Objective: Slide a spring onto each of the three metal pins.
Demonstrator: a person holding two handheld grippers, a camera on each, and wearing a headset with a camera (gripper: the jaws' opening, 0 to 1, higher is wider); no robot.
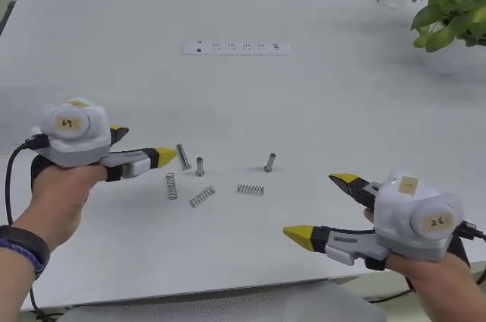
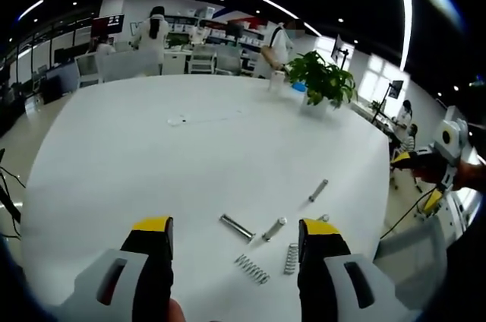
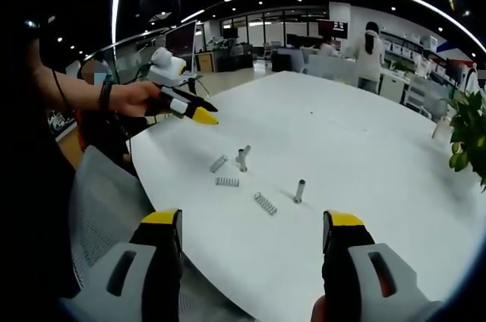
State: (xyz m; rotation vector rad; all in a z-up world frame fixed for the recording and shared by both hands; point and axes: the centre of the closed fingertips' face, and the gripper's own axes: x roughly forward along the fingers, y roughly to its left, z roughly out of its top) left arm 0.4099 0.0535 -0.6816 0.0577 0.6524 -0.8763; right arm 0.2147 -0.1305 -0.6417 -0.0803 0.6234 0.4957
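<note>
Nearest the camera, at 5 o'clock in the head view, the right claw (image 1: 320, 206) hangs low over the near edge of the white worktop (image 1: 304, 109). Its yellow-tipped jaws are wide apart, empty, and point toward 10 o'clock. The left claw (image 1: 144, 145) hovers at 9 o'clock, aimed toward 3 o'clock. In its own view its jaws are likewise spread with nothing between them.

By my reading, no part of the task is done yet. Three pins sit near the centre, all bare. The left pin (image 1: 183, 156), just beside the left claw's tip, seems to lie on its side. The middle pin (image 1: 200, 165) stands upright close by. The right pin (image 1: 269, 162) stands well apart, toward 3 o'clock.

Three springs lie loose on the worktop toward 6 o'clock of the pins. The left spring (image 1: 171, 186) and middle spring (image 1: 202, 196) are near each other, and the right spring (image 1: 250, 189) is farther along. None touches a pin.

All three springs remain to be picked up and threaded on. Both claws are clear of the parts, the left one much nearer.
</note>
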